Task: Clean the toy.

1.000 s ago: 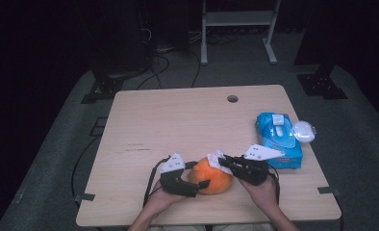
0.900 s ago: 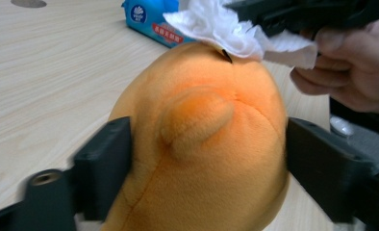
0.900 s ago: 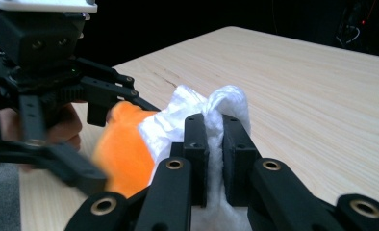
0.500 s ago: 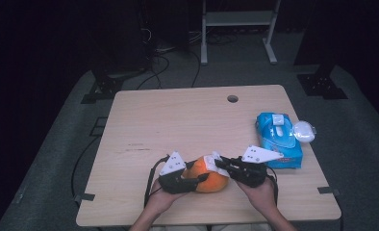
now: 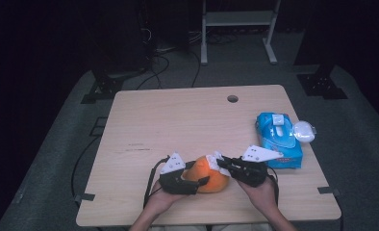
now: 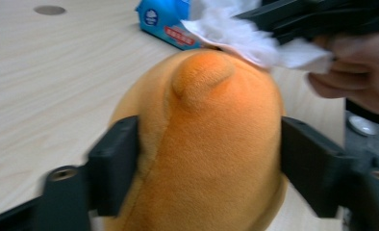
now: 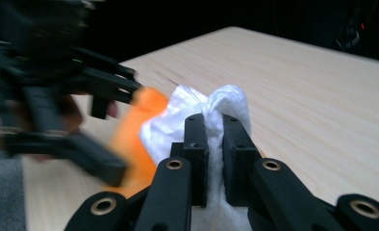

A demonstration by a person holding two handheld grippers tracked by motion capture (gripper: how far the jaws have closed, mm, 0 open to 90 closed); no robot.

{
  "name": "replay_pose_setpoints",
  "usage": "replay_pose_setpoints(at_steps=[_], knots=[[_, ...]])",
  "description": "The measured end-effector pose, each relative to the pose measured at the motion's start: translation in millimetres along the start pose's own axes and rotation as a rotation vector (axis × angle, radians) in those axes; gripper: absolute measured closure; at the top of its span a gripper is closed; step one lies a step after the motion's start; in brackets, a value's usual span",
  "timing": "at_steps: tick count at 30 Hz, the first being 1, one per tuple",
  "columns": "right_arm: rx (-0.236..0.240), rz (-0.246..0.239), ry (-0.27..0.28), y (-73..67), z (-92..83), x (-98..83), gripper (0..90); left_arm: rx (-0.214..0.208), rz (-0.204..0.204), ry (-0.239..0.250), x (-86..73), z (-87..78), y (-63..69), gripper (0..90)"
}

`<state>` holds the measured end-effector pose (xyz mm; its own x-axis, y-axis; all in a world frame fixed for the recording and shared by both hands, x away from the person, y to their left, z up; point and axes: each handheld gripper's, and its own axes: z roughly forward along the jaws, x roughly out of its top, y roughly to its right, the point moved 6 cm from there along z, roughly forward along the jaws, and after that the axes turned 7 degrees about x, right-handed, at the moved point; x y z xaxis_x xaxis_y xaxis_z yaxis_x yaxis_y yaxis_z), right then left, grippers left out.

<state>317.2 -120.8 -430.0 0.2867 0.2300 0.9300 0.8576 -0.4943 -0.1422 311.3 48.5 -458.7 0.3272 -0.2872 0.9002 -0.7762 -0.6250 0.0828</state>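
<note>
An orange plush toy [image 5: 211, 177] lies near the table's front edge. My left gripper [image 5: 201, 173] comes at it from the left, and its jaws sit against both sides of the plush [image 6: 211, 144]. Those jaws have just been opening, with the plush still between them and touched on both sides. My right gripper [image 5: 221, 166] comes from the right, shut on a crumpled white wipe [image 7: 197, 103]. The wipe [image 6: 245, 38] rests on the top of the plush [image 7: 144, 115], as the left gripper view shows.
A blue pack of wipes [image 5: 279, 139] lies at the right of the wooden table [image 5: 178, 120], with a small white round object [image 5: 304, 131] beside it. A cable hole [image 5: 233, 98] is near the far edge. Dark floor, cables and a stand lie beyond.
The right gripper with the wipe shifted slightly left and back over the top of the plush. The left gripper and the plush stayed in place.
</note>
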Motion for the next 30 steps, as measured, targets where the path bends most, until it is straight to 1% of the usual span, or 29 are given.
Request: replay_pose_setpoints(at_steps=[1,2,3,4,5,6,7,8,9,10,11,13,14,15,16,18,19,21,23,24,25,26,27,28,29,30], knots=[[0.014,-0.016,0.008,-6.0,-0.7,4.2,81.6,0.013,-0.002,0.014,1.8,-0.5,0.1,35.0],[0.038,-0.035,0.017,-15.0,-0.8,9.3,81.7,0.021,0.004,0.016,2.8,-0.9,0.0,37.8],[0.048,-0.053,0.015,-20.5,-0.2,11.5,81.6,0.022,0.012,0.018,4.7,-1.7,1.6,40.0],[0.048,-0.092,0.003,-26.9,1.6,13.2,81.7,0.017,0.014,0.022,6.3,-2.5,2.8,41.9],[0.042,-0.108,-0.004,-28.0,2.7,12.9,81.7,0.013,0.020,0.026,8.6,-4.3,3.5,42.7],[0.038,-0.106,-0.004,-26.5,3.1,11.2,81.7,0.011,0.021,0.029,10.3,-5.8,3.8,42.9],[0.044,-0.079,0.002,-21.7,2.5,9.1,81.8,0.007,0.021,0.033,11.1,-6.9,3.8,42.8],[0.048,-0.049,0.008,-15.7,1.5,6.8,81.8,-0.008,0.013,0.030,10.2,-7.1,3.2,41.8],[0.038,-0.029,0.007,-8.5,0.8,3.5,81.8,-0.020,-0.010,0.028,9.1,-6.1,2.4,39.1],[0.029,-0.022,-0.001,-4.2,1.0,0.5,81.8,-0.036,-0.032,0.026,8.4,-5.1,1.0,34.6],[0.022,-0.012,-0.003,-0.8,1.5,-2.0,81.8,-0.045,-0.044,0.022,8.0,-4.7,-0.2,30.7],[0.018,0.001,-0.001,3.0,1.5,-4.1,81.7,-0.045,-0.065,0.024,7.4,-3.1,-3.6,26.0],[0.013,0.004,-0.003,3.9,1.2,-3.7,81.8,-0.045,-0.069,0.020,6.6,-2.3,-4.3,23.7],[0.010,0.006,-0.002,4.1,1.1,-3.4,81.7,-0.040,-0.064,0.010,4.8,-1.5,-4.6,23.1],[0.009,0.006,-0.001,4.1,1.4,-3.3,81.7,-0.034,-0.049,0.006,3.8,-1.6,-4.8,24.4],[0.015,0.021,0.001,4.5,2.3,-4.0,81.7,-0.017,-0.004,-0.010,1.9,-3.3,-5.7,31.9],[0.012,0.027,0.001,7.4,2.6,-4.9,81.7,-0.015,0.000,-0.014,1.6,-3.7,-6.6,34.2],[0.003,0.052,0.002,14.3,2.6,-7.6,81.7,-0.024,-0.012,-0.019,-0.5,-5.3,-10.0,34.5],[-0.021,0.074,-0.012,25.3,2.1,-14.2,81.7,-0.030,-0.024,-0.023,-2.2,-6.5,-12.9,34.1],[-0.024,0.100,-0.014,30.4,1.9,-18.1,81.7,-0.035,-0.037,-0.021,-2.1,-6.7,-14.0,33.1],[-0.026,0.121,-0.016,34.5,2.0,-22.0,81.7,-0.053,-0.064,-0.019,-0.8,-6.8,-13.6,30.1],[-0.021,0.145,-0.015,37.3,3.0,-25.6,81.6,-0.061,-0.078,-0.021,0.6,-6.7,-13.4,24.0],[-0.017,0.161,-0.007,37.4,3.4,-26.0,81.6,-0.060,-0.098,-0.020,2.7,-5.4,-12.5,19.2],[-0.011,0.162,-0.001,35.7,3.8,-24.7,81.6,-0.051,-0.106,-0.025,4.1,-3.5,-10.6,14.0],[-0.006,0.147,0.001,31.9,4.3,-21.4,81.6,-0.032,-0.086,-0.037,4.1,-2.2,-9.3,11.2],[0.002,0.131,0.005,27.5,4.5,-17.9,81.6,-0.006,-0.069,-0.038,3.4,-0.9,-8.9,11.2]])
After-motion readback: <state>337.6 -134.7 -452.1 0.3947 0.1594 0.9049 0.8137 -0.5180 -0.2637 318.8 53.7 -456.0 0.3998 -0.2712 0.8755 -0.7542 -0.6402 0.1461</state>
